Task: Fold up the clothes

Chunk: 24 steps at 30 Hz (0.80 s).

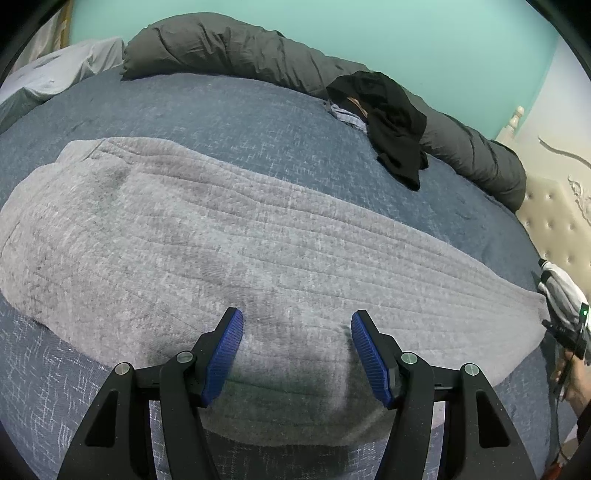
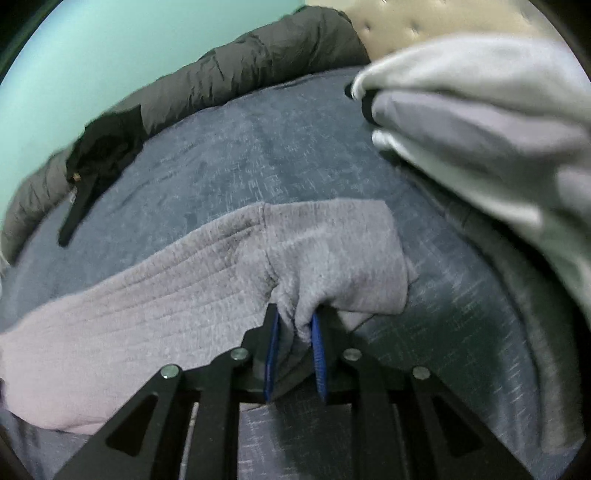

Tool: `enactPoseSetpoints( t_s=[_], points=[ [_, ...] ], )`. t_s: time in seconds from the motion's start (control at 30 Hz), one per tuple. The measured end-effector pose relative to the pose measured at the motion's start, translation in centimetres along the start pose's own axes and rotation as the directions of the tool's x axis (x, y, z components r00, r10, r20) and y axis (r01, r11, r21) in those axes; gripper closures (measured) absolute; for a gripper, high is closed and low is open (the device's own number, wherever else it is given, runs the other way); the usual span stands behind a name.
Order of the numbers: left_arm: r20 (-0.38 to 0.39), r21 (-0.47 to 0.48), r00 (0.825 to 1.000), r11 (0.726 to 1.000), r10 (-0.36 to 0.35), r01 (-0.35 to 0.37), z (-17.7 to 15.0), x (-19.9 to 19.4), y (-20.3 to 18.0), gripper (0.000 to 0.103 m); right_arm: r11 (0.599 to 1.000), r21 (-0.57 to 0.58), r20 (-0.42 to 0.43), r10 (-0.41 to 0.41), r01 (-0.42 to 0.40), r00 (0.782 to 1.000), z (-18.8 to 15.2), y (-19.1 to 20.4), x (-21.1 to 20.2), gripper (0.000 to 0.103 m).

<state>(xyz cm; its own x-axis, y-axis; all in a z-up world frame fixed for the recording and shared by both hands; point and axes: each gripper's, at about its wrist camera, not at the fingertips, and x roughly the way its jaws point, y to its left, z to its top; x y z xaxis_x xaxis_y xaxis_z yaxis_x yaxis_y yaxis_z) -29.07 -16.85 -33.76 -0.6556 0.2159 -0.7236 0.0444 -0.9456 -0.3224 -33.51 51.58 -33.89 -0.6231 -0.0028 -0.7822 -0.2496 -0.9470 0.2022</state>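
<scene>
Grey ribbed garment [image 1: 229, 236] flat on bed, one corner lifted.

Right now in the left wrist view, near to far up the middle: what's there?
Open blue-padded left gripper → ribbed light grey knit garment → blue-grey woven bedspread → rolled dark grey duvet → mint green wall.

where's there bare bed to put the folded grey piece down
Freest patch: blue bedspread between the grey garment and the rolled dark duvet. Another strip lies right of the garment's pinched end, toward the white clothes. Crowded near the black clothes. The right hand-held gripper pinches the garment.
</scene>
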Motion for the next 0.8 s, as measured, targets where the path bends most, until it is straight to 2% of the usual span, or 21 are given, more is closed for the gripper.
enactPoseSetpoints(
  t_s=[0.07, 0.1, 0.27, 0.37, 0.4, 0.57, 0.63, 0.8],
  points=[
    [-0.001, -0.004, 1.0, 1.0, -0.004, 0.004, 0.0, 0.0, 0.0, 0.038, 1.0, 0.004, 0.026, -0.011, 0.01, 1.0, 0.0, -0.2, -1.0, 0.057],
    [-0.001, -0.005, 1.0, 1.0, -0.005, 0.005, 0.0, 0.0, 0.0, 0.038, 1.0, -0.005, 0.036, -0.02, 0.02, 0.999, -0.2, -0.2, -1.6, 0.055],
    [-0.002, -0.002, 1.0, 1.0, -0.006, 0.006, -0.1, 0.0, -0.2, 0.038, 0.993, -0.096, 0.096, -0.063, 0.073, 0.993, -0.5, 1.3, -4.0, 0.055],
    [-0.002, -0.001, 1.0, 1.0, -0.007, 0.007, -0.1, 0.0, -0.2, 0.038, 0.987, -0.13, 0.116, -0.075, 0.09, 0.99, -0.3, 2.1, -3.9, 0.056],
    [-0.003, 0.0, 1.0, 1.0, -0.009, 0.009, -0.2, 0.0, -0.2, 0.038, 0.987, -0.133, 0.107, -0.08, 0.094, 0.991, -0.2, 2.3, -3.5, 0.056],
    [-0.004, -0.001, 1.0, 1.0, -0.011, 0.011, -0.2, -0.1, -0.1, 0.038, 0.982, -0.131, 0.027, -0.131, 0.133, 0.991, 0.1, 2.7, -0.2, 0.074],
    [-0.005, -0.003, 1.0, 1.0, -0.012, 0.012, -0.2, -0.1, 0.0, 0.038, 0.98, -0.129, -0.017, -0.157, 0.153, 0.987, -0.3, 2.5, 0.7, 0.077],
    [-0.006, -0.008, 1.0, 1.0, -0.017, 0.017, -0.1, -0.1, 0.0, 0.038, 0.978, -0.11, 0.038, -0.174, 0.177, 0.984, -1.1, 3.4, -1.3, 0.077]
  ],
)
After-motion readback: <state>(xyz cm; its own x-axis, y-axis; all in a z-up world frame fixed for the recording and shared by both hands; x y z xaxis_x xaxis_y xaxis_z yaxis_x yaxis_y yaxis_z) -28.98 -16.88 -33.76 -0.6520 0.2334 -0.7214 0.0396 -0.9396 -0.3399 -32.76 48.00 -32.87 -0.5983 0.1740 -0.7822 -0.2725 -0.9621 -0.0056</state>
